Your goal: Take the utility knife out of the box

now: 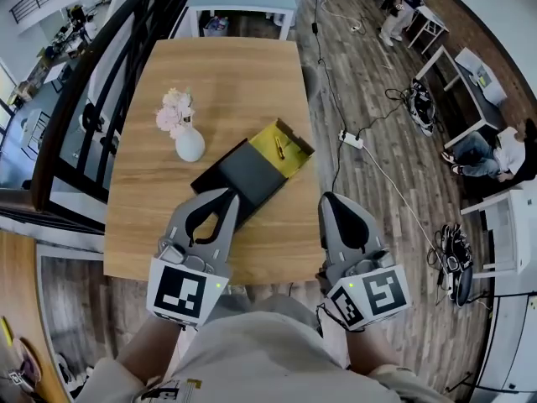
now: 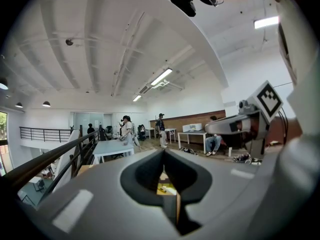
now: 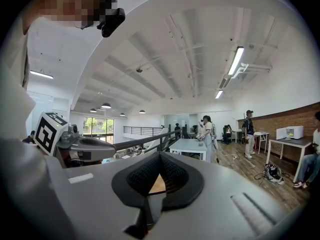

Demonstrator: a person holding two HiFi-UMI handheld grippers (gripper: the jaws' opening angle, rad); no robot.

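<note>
Utility knife (image 1: 279, 147): lying in yellow tray (image 1: 295, 159) of box (image 1: 243, 177), tray protruding from box's dark outer part at far-right end; no jaw touching knife.
Left side: white vase (image 1: 190, 145) holding pink flowers (image 1: 174, 112), standing upright on wooden table (image 1: 218, 65), just left of box.
Left gripper (image 1: 225, 194): jaws pressing together, nothing between them; tip hovering at near-left end of box, contact unclear.
Right gripper (image 1: 329, 200): jaws pressing together, holding nothing; tip sitting by table's right edge, right of box, apart from it.
</note>
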